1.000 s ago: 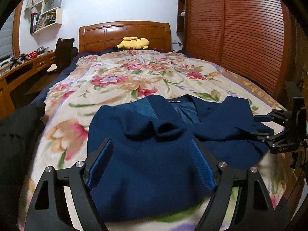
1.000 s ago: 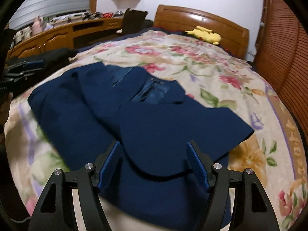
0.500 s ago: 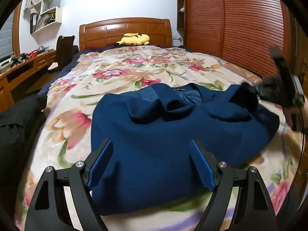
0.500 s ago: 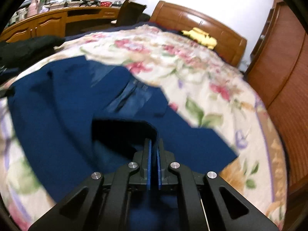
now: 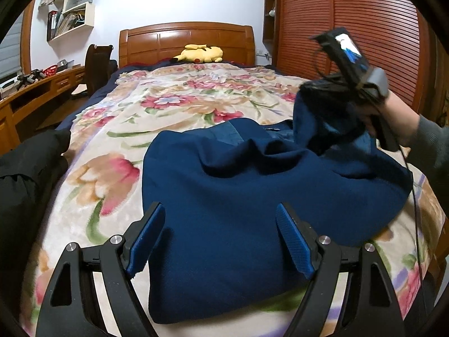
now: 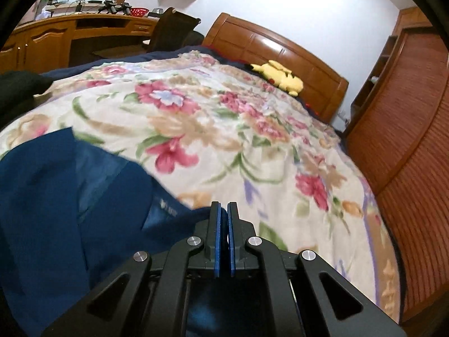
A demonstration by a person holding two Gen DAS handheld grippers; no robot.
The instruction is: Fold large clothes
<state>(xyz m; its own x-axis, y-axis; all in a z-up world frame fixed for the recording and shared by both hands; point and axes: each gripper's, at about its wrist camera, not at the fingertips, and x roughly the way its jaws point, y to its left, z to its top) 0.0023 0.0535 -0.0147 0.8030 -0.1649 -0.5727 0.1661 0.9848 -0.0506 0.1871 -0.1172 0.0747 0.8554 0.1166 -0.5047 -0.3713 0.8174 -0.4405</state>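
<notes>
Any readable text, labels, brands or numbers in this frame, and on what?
No text can be read.
Label inside the collar of the blue jacket: pale marks, too blurred to read.
Books on the wall shelf: spines too small to read.
Screen on the right gripper: a picture only, no words.

Floral blanket [image 5: 174,106], yellow plush [image 5: 200,54] by headboard [image 5: 185,39].

Jacket [image 5: 252,196] lies on the blanket [image 5: 174,112] at the foot of the bed, just ahead of the left hand-held gripper [image 5: 221,238]. Right hand-held gripper [image 6: 223,241] lifts its right edge. Plush toy [image 5: 200,53] rests against the headboard [image 5: 185,39]; bench [image 5: 36,84] and chair [image 5: 98,64] stand left; wardrobe [image 5: 350,28] right.
</notes>
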